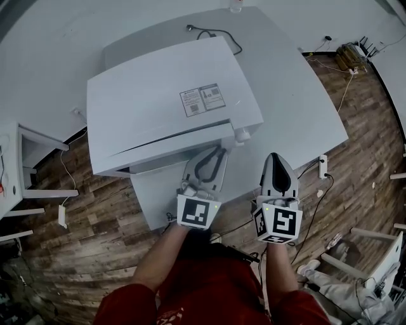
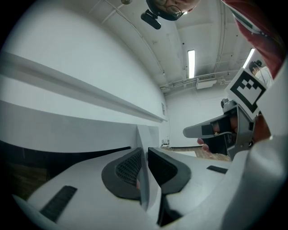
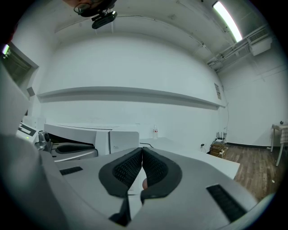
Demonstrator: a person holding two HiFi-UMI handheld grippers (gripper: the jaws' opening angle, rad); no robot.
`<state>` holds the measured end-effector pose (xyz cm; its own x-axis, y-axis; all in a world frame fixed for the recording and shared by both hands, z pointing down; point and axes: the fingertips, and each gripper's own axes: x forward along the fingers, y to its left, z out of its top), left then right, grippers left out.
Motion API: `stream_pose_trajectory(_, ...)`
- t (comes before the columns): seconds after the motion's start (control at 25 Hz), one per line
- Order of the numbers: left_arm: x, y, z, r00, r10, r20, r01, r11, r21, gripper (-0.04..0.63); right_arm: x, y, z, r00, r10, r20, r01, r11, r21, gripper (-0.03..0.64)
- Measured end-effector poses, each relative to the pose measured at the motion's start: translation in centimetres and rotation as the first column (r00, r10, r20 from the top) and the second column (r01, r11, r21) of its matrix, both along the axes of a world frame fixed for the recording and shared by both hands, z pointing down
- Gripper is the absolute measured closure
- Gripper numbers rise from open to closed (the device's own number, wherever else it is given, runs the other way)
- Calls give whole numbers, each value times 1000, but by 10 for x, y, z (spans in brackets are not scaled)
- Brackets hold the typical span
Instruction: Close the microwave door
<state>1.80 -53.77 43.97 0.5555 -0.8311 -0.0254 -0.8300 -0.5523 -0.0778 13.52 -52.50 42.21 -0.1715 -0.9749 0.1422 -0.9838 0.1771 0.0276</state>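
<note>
The white microwave (image 1: 165, 101) stands on a white table (image 1: 304, 108). Its door (image 1: 168, 151) is swung nearly to the front, with a thin dark gap left along it. My left gripper (image 1: 217, 151) is at the door's right end. In the left gripper view its pads (image 2: 128, 168) are shut on the door's thin white edge (image 2: 145, 134). My right gripper (image 1: 275, 159) hovers over the table to the right of the left one, apart from the microwave. Its jaws (image 3: 141, 152) are shut with nothing between them. In the right gripper view the microwave (image 3: 96, 137) lies to the left.
A dark cable (image 1: 219, 35) lies on the table behind the microwave, and a bottle (image 1: 236, 6) stands at the far edge. A power strip (image 1: 322, 166) hangs at the table's right side. White furniture (image 1: 32, 184) stands on the wooden floor at left.
</note>
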Motion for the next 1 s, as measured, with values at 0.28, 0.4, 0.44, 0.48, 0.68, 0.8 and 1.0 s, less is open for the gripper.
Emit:
stream_pose_trajectory(0.28, -5, -10, 5, 1000, -12, -23, 11, 999, -40, 546, -2, 4, 1, 1000, 5, -6, -5, 1000, -1, 589)
stream_pose_trajectory(0.4, -5, -10, 6, 999, -15, -30, 14, 999, -50, 546, -1, 5, -1, 1000, 8, -8, -8, 1000, 1, 589)
stream_pose_trajectory(0.44, -5, -10, 7, 999, -18, -32, 16, 998, -56, 546, 0, 6, 0, 1000, 10, -8, -10, 1000, 1, 589)
stream_pose_trajectory(0.48, -5, -10, 7, 999, -21, -31, 19, 998, -57, 546, 0, 7, -1, 1000, 12, -8, -12, 1000, 1, 589)
stream_pose_trajectory(0.68, -7, -5, 11, 999, -34, -10, 33, 996, -77, 553, -3, 14, -7, 1000, 6, -10, -6, 1000, 13, 589)
stream_pose_trajectory(0.8, -13, 4, 6, 999, -51, -11, 50, 996, -69, 558, -5, 19, -13, 1000, -6, -11, 7, 1000, 25, 589)
stream_pose_trajectory(1.0, -31, 25, -24, 992, -116, -54, 116, 993, -15, 568, -15, 35, -25, 999, -42, -5, 42, 998, 55, 589)
